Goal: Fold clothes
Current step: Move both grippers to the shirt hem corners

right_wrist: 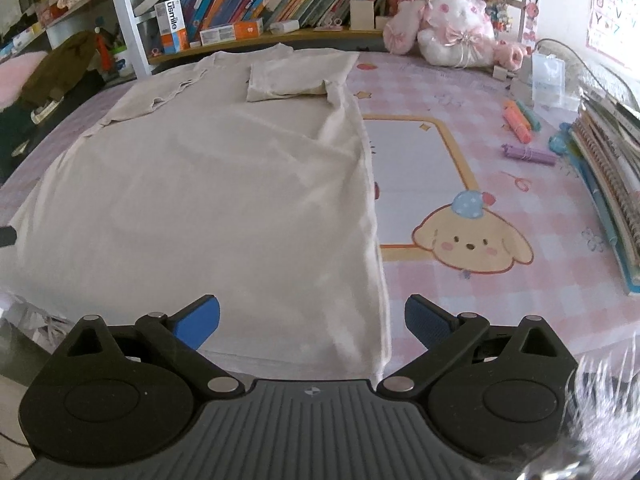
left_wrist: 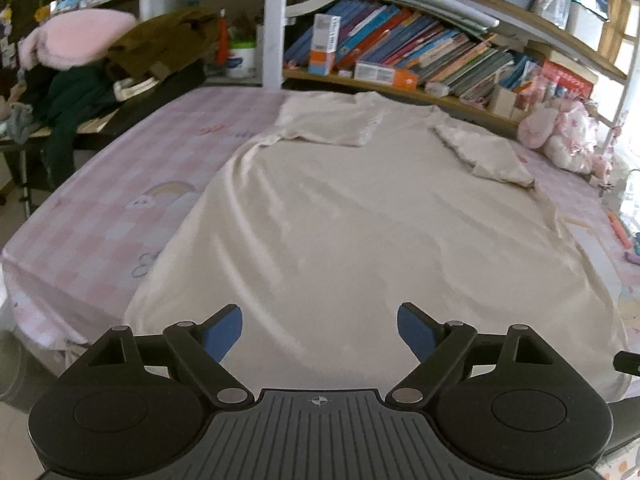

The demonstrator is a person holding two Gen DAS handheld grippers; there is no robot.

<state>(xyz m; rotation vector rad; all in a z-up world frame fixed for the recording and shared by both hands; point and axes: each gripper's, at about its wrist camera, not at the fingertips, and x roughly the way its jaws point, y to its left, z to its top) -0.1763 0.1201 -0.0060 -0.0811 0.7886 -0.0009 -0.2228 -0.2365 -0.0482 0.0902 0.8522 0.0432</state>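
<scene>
A cream T-shirt lies flat on the pink checked table cover, hem toward me, collar far. Both sleeves are folded in onto the body: the right sleeve lies as a flat rectangle, the left sleeve lies across the chest. My left gripper hovers open above the near hem, nothing between its blue pads. My right gripper is open too, above the shirt's near right corner, with the shirt's right edge running between its fingers' line of sight.
Bookshelves full of books line the far edge. A pink plush toy sits far right. Markers and stacked notebooks lie on the right. A pile of dark clothes sits far left. Table cover beside the shirt is bare.
</scene>
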